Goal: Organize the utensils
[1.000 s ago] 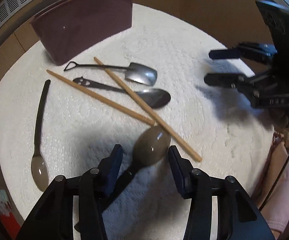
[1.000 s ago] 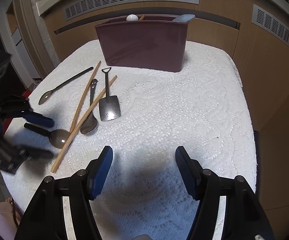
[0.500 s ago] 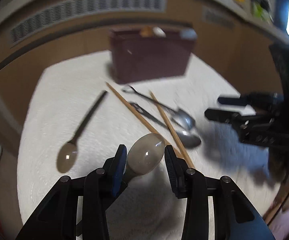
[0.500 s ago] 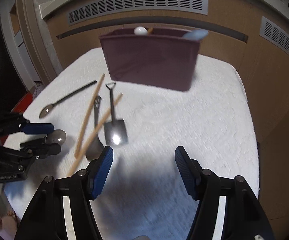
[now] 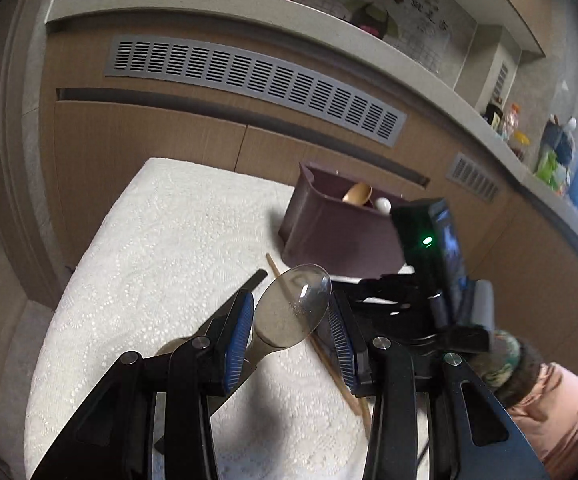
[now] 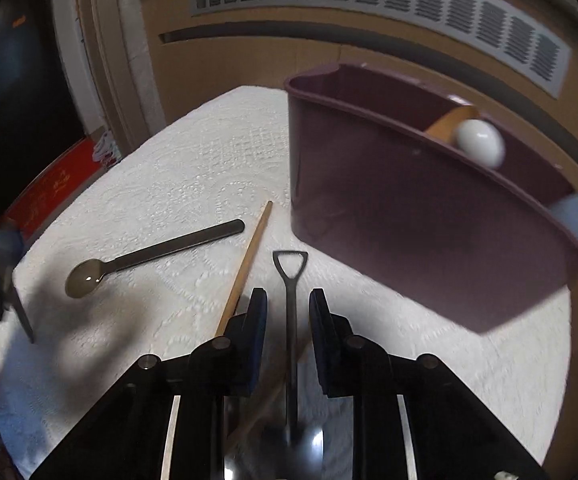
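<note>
Nearest the left wrist camera, the left claw [image 5: 291,322] is clamped on the bowl of a grey spoon [image 5: 293,308], lifted clear of the white cloth [image 5: 161,248] on the table. Nearest the right wrist camera, the right claw [image 6: 287,312] has just been closing; its pads straddle the thin handle of the shovel spoon [image 6: 290,276], which lies flat, with a gap on each side, so they are not yet pressing on it.

At about eleven o'clock from that claw lies a chopstick [image 6: 245,268], just beside the left pad, and farther, at ten o'clock, a second grey spoon [image 6: 145,258]. Beyond, at one o'clock, stands the maroon holder [image 6: 409,216] with a few utensils already in it.

The risks, as I judge them: the rounded bowl may pivot or slip between the left pads, and the right claw may catch the chopstick or skid off the flat metal handle.

Only the left view shows the held spoon and a sleeve [image 5: 561,408]; only the right shows the shovel handle between the pads.
</note>
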A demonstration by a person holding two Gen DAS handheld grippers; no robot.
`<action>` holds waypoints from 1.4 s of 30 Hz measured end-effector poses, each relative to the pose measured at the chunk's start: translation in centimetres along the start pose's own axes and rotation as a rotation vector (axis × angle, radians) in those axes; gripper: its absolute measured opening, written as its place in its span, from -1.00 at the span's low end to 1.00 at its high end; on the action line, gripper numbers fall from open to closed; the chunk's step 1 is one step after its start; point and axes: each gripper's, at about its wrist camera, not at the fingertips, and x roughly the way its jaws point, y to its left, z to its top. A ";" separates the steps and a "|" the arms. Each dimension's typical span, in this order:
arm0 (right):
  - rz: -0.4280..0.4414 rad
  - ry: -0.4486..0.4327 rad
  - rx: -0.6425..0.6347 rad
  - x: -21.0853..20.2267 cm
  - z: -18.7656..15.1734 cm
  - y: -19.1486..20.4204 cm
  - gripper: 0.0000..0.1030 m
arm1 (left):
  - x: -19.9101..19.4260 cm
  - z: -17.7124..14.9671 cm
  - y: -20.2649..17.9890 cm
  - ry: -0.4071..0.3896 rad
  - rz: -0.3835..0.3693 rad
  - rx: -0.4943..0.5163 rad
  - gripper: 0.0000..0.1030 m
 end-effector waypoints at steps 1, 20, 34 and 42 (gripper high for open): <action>0.001 0.008 0.001 0.5 0.2 -0.2 -0.60 | 0.1 0.3 0.2 -0.006 -0.003 -0.008 -0.22; -0.052 -0.028 0.138 -5.2 -8.8 0.5 -0.18 | -0.7 0.3 0.1 -0.050 -0.013 -0.054 -0.22; -0.213 -0.210 0.059 -15.4 -7.0 0.2 -0.47 | -1.4 0.5 -0.9 -0.061 -0.057 -0.051 -0.24; -0.193 -0.336 0.057 -19.6 -5.2 -1.1 -0.92 | -2.9 1.6 -2.4 -0.101 -0.078 -0.019 -0.27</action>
